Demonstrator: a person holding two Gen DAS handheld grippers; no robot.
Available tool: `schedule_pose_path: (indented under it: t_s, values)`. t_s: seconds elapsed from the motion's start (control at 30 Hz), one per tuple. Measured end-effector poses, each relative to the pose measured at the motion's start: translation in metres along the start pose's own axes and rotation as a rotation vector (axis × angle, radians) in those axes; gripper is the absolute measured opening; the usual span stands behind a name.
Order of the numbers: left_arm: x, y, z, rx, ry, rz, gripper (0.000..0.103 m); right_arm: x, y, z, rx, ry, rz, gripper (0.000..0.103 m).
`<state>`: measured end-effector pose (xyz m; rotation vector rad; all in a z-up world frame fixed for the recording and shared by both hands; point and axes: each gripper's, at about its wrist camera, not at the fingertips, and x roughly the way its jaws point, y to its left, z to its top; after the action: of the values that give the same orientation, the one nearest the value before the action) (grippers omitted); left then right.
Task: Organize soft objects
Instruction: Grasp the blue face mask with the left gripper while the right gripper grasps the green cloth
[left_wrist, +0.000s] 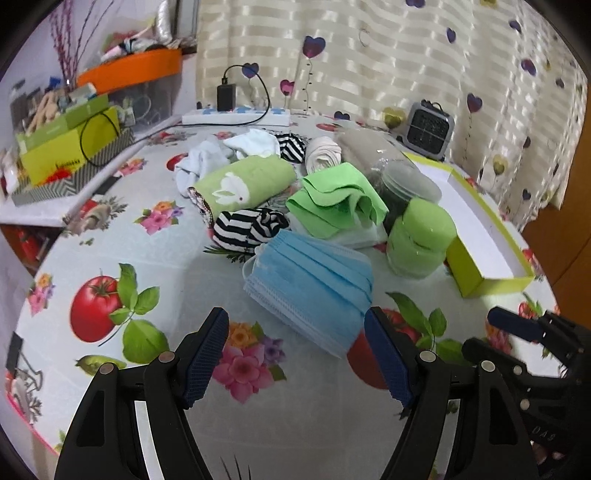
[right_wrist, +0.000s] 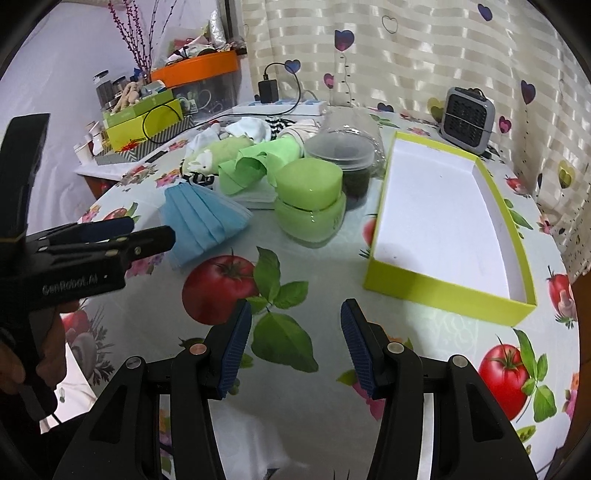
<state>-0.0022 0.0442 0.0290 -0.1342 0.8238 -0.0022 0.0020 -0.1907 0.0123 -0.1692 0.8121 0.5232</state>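
Soft goods all heaped on the worktop (left_wrist: 110, 236), none sorted yet. Stack of blue face masks (left_wrist: 310, 291) nearest, at 12 o'clock from the left gripper (left_wrist: 295, 354), just beyond its pads. Behind the stack: striped black-and-white sock bundle (left_wrist: 247, 229) at 11 o'clock, green rabbit-print rolled towel (left_wrist: 243, 184) further back, folded green cloth (left_wrist: 332, 199) at 12 to 1 o'clock, white socks (left_wrist: 255, 144) and a cream roll (left_wrist: 323, 155) at the far edge of the heap. Hard items mixed in: green lidded jar (right_wrist: 310, 199) and a clear lidded container (right_wrist: 341, 155) with dark contents, touching the pile's right side.

Yellow-green box (right_wrist: 447, 280) at 1 o'clock from the right gripper (right_wrist: 295, 343), white inside, nothing in it. Probably the destination, so essentially the whole task left.

Left gripper spread wide, holding nothing, aimed at the masks. Right gripper likewise parted, nothing between the pads, poised over bare tomato-print cloth, well apart from the heap.

Likely first step: closing the left gripper on the mask stack. Thin, loose layers, so some risk of lifting only the top few.
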Motion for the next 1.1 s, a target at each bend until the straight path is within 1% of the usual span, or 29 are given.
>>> schedule_pose_path:
  t_s: [0.17, 0.33, 0.43, 0.57, 0.63, 0.67, 0.73, 0.83, 0.93, 1.1]
  values:
    - [0.020, 0.004, 0.005, -0.034, 0.042, -0.044, 0.076, 0.004, 0.000, 0.002, 0.002, 0.005, 0.008, 0.052]
    - [0.038, 0.001, 0.007, -0.044, 0.073, -0.042, 0.076, 0.006, -0.001, 0.004, 0.002, 0.006, 0.007, 0.052]
    - [0.041, -0.002, 0.009, -0.027, 0.066, -0.046, 0.075, 0.006, -0.001, 0.005, 0.003, 0.004, 0.009, 0.051]
    - [0.042, -0.003, 0.009, -0.021, 0.051, -0.075, 0.066, 0.005, 0.001, 0.010, -0.005, -0.006, 0.012, 0.051]
    - [0.043, -0.002, 0.009, -0.025, 0.046, -0.084, 0.055, 0.004, 0.002, 0.014, -0.010, -0.020, 0.022, 0.051]
    - [0.042, 0.001, 0.009, -0.035, 0.044, -0.091, 0.051, 0.003, 0.003, 0.015, -0.011, -0.023, 0.025, 0.051]
    - [0.042, 0.006, 0.009, -0.058, 0.044, -0.104, 0.036, 0.003, 0.005, 0.019, -0.016, -0.031, 0.032, 0.051]
    - [0.041, 0.013, 0.008, -0.078, 0.042, -0.116, 0.031, 0.003, 0.009, 0.023, -0.026, -0.039, 0.043, 0.051]
    - [0.038, 0.018, 0.007, -0.085, 0.037, -0.117, 0.030, 0.003, 0.015, 0.029, -0.044, -0.051, 0.053, 0.051]
    - [0.030, 0.028, 0.006, -0.103, 0.023, -0.110, 0.025, 0.005, 0.029, 0.054, -0.100, -0.089, 0.060, 0.051]
